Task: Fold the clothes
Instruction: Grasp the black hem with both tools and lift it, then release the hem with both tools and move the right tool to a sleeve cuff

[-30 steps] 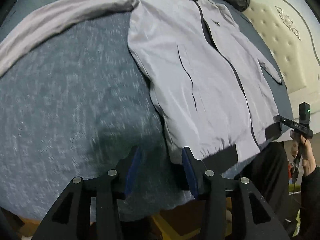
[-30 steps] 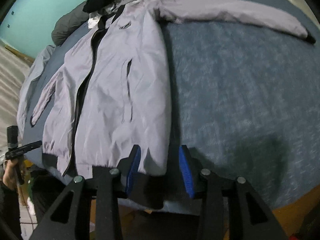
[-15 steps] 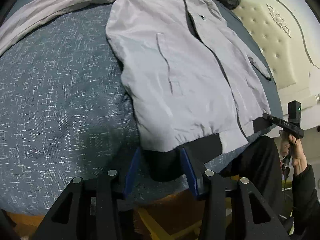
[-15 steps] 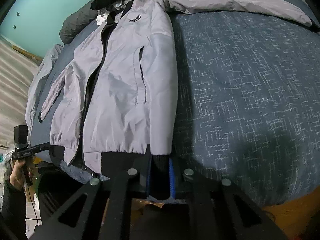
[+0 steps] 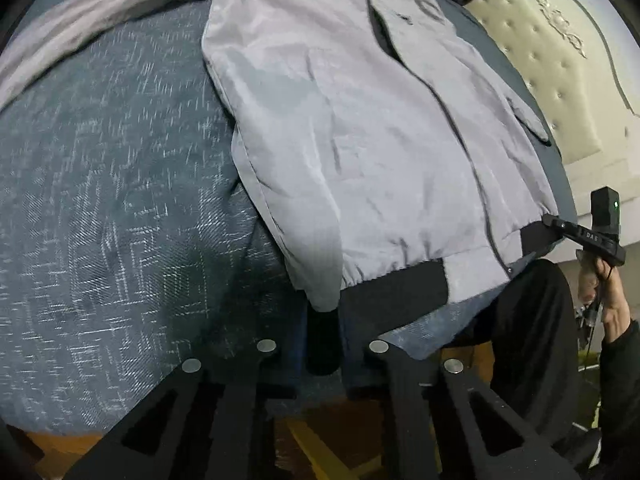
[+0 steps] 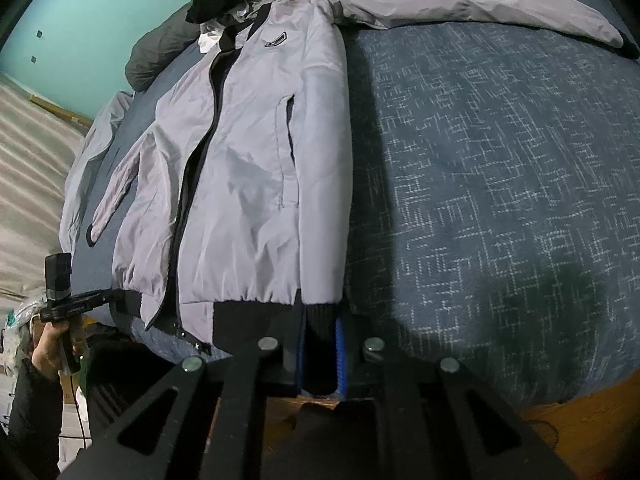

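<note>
Left wrist view: left gripper (image 5: 323,344) angled steeply down at 6 o'clock, jaws closing on the black hem of the grey jacket (image 5: 360,128) spread on the bed (image 5: 100,200). Right wrist view: right gripper (image 6: 320,350) likewise pitched down, jaws closing on the hem's other corner.

The left gripper (image 5: 323,344) has its pads lost in shadow around the black hem (image 5: 394,286) of the jacket (image 5: 360,128), so their contact is hard to make out. Far ahead of the fingers, the collar runs off the top edge. The bedspread (image 5: 104,200) left of the fingers is motion-blurred. In the right wrist view, the right gripper (image 6: 320,354) covers the hem corner.
</note>
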